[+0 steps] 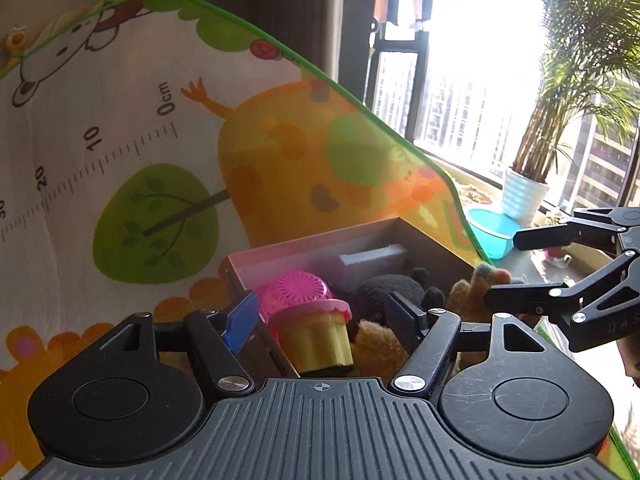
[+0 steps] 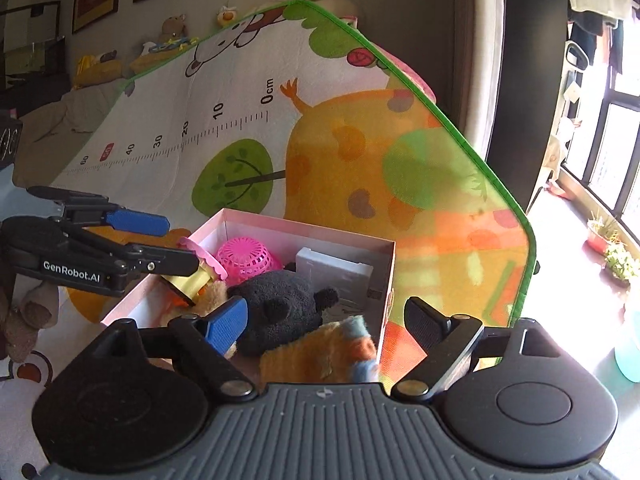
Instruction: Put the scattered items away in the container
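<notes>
Pink box [image 2: 352, 242]: open-top cardboard container, sits on play mat [image 2: 248, 92] w/ printed ruler, tree & giraffe art.

Contents, 5 items seen:
- Pink mesh basket [image 2: 245, 258], upside down, far-left part of box.
- Grey ribbed block [image 2: 334, 268], against far wall, right of basket.
- Black plush [image 2: 280, 306], centre, lying over other soft items.
- Orange plush [image 2: 320, 354] w/ blue-grey tip, near-right corner, leaning at box rim.
- Toy cupcake [image 1: 316, 336], pink frill top & yellow ribbed cup, tilted, over near-left edge of box, resting on a tan plush [image 1: 376, 346].

Left gripper [image 1: 324, 320]: jaws wide apart, 1 either side of the cupcake. In the right wrist view the black finger lies against the cupcake's side; blue pad clear of it. No firm grip visible.

Right gripper [image 2: 332, 324]: jaws spread wide, holding nothing, above near-right corner of box, over the orange plush.

Outside box: blue bowl [image 1: 490, 232] & potted palm [image 1: 524, 196] on far-right window ledge; soft toys along mat's far-left edge, too small to id.
</notes>
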`<move>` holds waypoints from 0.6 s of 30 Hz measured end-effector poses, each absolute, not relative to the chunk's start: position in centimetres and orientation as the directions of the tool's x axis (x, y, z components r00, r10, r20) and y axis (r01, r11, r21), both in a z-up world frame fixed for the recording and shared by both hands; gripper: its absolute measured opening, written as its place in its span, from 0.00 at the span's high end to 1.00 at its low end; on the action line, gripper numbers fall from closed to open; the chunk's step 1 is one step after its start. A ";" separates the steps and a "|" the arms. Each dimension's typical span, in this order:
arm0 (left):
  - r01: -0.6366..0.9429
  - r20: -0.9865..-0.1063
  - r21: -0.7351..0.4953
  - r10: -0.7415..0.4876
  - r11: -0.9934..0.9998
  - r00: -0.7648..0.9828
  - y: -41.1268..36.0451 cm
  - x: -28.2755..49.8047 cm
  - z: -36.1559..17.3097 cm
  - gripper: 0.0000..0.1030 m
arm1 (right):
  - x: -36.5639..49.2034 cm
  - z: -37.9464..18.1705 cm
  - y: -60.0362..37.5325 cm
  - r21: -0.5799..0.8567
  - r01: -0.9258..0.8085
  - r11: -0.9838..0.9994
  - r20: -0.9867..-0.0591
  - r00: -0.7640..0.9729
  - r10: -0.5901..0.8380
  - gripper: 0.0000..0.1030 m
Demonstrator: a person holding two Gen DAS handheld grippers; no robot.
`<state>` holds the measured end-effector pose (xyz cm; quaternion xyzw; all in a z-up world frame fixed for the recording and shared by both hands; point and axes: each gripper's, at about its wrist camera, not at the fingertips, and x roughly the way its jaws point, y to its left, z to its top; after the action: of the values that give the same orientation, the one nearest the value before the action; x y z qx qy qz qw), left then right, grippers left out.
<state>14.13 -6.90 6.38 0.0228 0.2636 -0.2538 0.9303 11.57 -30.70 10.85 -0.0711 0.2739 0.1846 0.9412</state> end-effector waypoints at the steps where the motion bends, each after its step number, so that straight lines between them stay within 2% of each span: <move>1: 0.493 -0.504 -0.092 -0.467 0.865 0.726 -7.0 13.9 6.2 0.27 | 11.5 11.0 -30.9 -0.010 -0.391 0.920 -0.540 0.777 0.324 0.15; 6: 0.521 -0.517 -0.094 -0.489 0.848 0.703 -8.2 13.6 5.7 0.26 | 11.6 11.1 -30.6 0.063 -0.415 0.908 -0.565 0.735 0.375 0.15; 11: 0.506 -0.497 -0.101 -0.484 0.857 0.720 -8.3 13.8 6.0 0.24 | 12.8 10.1 -29.7 0.165 -0.438 0.883 -0.637 0.636 0.435 0.12; 15: 0.435 -0.472 -0.124 -0.438 0.892 0.765 -6.6 14.1 6.8 0.16 | 14.9 8.0 -28.3 0.173 -0.411 0.895 -0.713 0.575 0.402 0.08; 18: 0.419 -0.462 -0.102 -0.416 0.902 0.783 -5.7 13.4 7.1 0.08 | 16.6 6.8 -27.7 0.174 -0.393 0.903 -0.730 0.564 0.386 0.00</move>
<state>13.44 -5.66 7.13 0.0032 0.2437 -0.2211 0.9443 16.56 -27.67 6.80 -0.0045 0.4117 0.2203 0.8843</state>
